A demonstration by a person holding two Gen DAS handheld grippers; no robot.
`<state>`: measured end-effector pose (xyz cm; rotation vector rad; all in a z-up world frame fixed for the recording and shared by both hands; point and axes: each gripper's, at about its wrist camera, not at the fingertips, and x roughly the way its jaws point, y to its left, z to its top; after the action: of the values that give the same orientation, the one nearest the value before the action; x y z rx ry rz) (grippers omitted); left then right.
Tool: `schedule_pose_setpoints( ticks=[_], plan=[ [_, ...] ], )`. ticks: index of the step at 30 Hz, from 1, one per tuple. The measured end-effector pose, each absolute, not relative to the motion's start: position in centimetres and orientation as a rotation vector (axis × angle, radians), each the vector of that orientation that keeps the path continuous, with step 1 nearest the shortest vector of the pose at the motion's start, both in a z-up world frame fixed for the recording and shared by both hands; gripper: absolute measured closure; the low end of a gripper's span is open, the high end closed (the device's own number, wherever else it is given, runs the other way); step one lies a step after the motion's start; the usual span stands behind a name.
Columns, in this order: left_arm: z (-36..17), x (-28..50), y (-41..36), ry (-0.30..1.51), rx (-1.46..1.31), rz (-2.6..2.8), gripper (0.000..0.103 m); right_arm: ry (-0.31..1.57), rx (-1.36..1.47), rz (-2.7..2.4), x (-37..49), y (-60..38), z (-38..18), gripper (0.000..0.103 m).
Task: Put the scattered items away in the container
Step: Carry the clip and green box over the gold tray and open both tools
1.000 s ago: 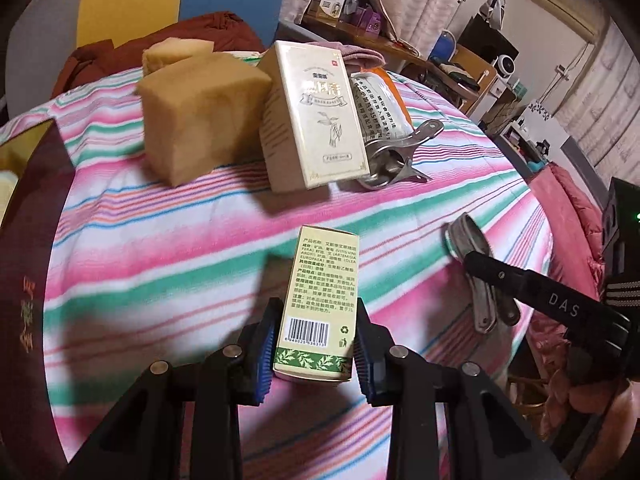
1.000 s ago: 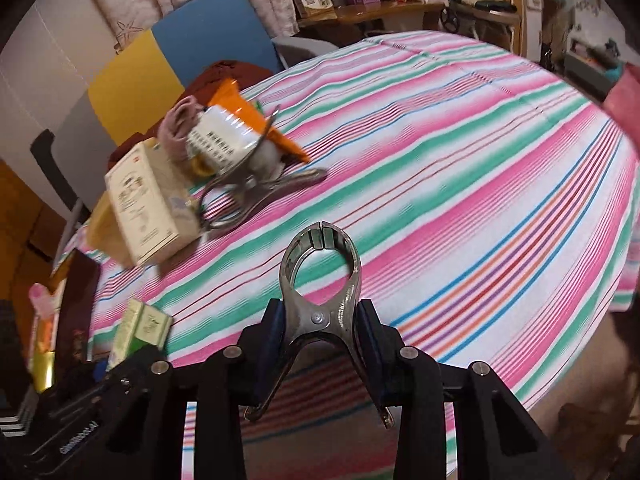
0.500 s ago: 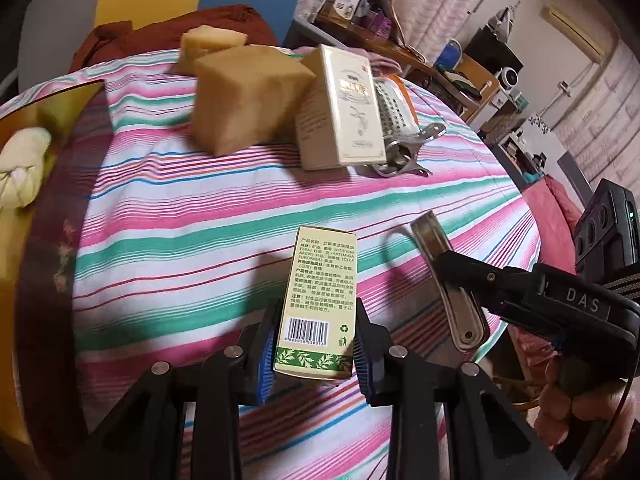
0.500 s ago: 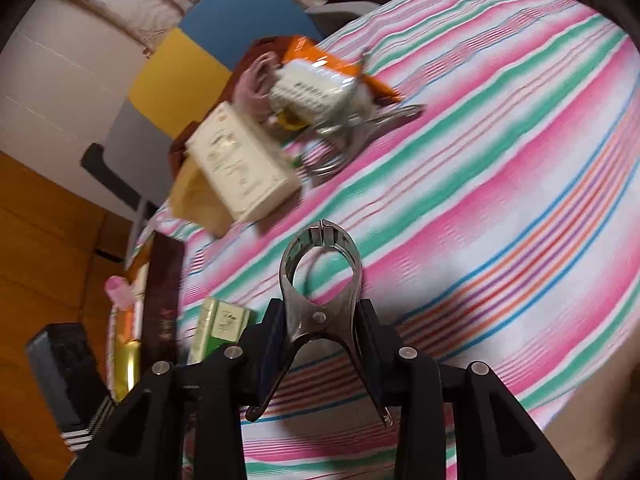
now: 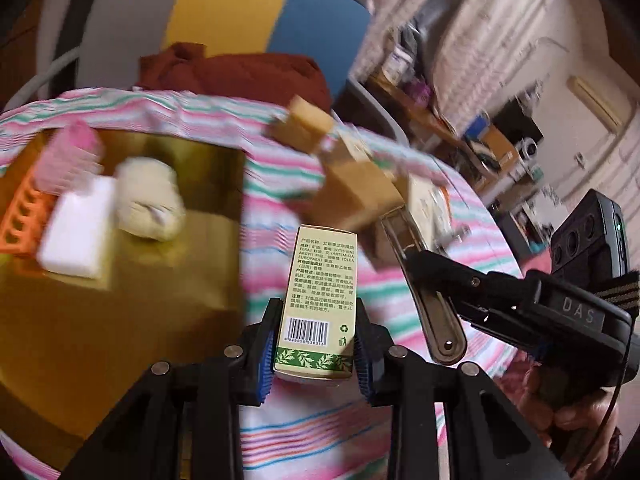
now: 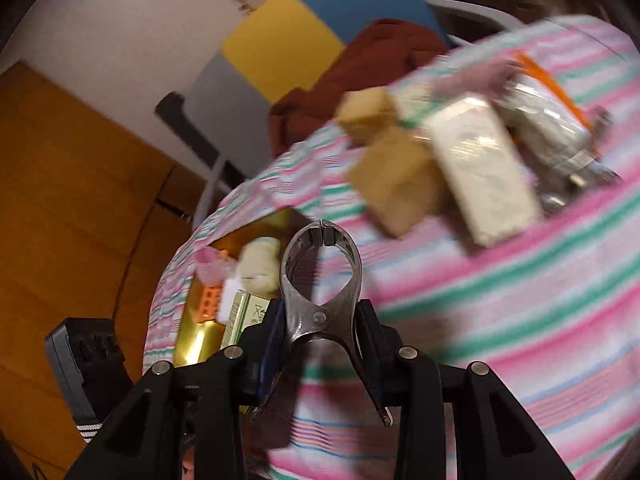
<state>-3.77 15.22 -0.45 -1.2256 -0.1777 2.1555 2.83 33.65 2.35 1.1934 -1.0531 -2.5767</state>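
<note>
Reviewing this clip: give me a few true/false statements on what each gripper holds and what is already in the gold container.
1. The left gripper is shut on a green-and-cream box. True.
2. The right gripper is empty. False: it is clamped on a metal clip.
3. The gold container holds a white block and an orange piece. True.
4. The brown blocks are inside the container. False: they sit on the striped tablecloth.
</note>
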Motion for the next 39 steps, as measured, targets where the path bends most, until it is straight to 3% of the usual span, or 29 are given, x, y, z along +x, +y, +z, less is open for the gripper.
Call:
schedule_pose_setpoints(
  ticks=[10, 22, 26, 32, 39],
  plan=[
    [-1.3, -9.8, 9.2, -0.210, -1.289, 2.296, 0.071, -0.921, 1.225, -2.562, -5.0, 27.3, 2.3, 0.066],
    [-4.2, -15.0, 8.5, -0.169, -1.370, 2.305, 0.074, -0.822, 1.312, -2.634, -10.3, 25.1, -0.6, 0.062],
    [-4.8, -16.7, 8.6, -0.168, -1.400, 2.322, 0.065, -0.865, 1.268, -2.656, -9.6, 25.4, -0.1, 0.045],
    [-4.6, -17.5, 8.0, -0.297, -1.431, 2.306, 0.049, -0.897, 1.166, -2.685, -6.0, 26.7, 1.2, 0.043],
    [-3.5, -15.6, 7.8, -0.407, -1.433, 2.294, 0.043, -0.972, 1.124, -2.744, -1.1, 29.5, 1.0, 0.037]
  ],
)
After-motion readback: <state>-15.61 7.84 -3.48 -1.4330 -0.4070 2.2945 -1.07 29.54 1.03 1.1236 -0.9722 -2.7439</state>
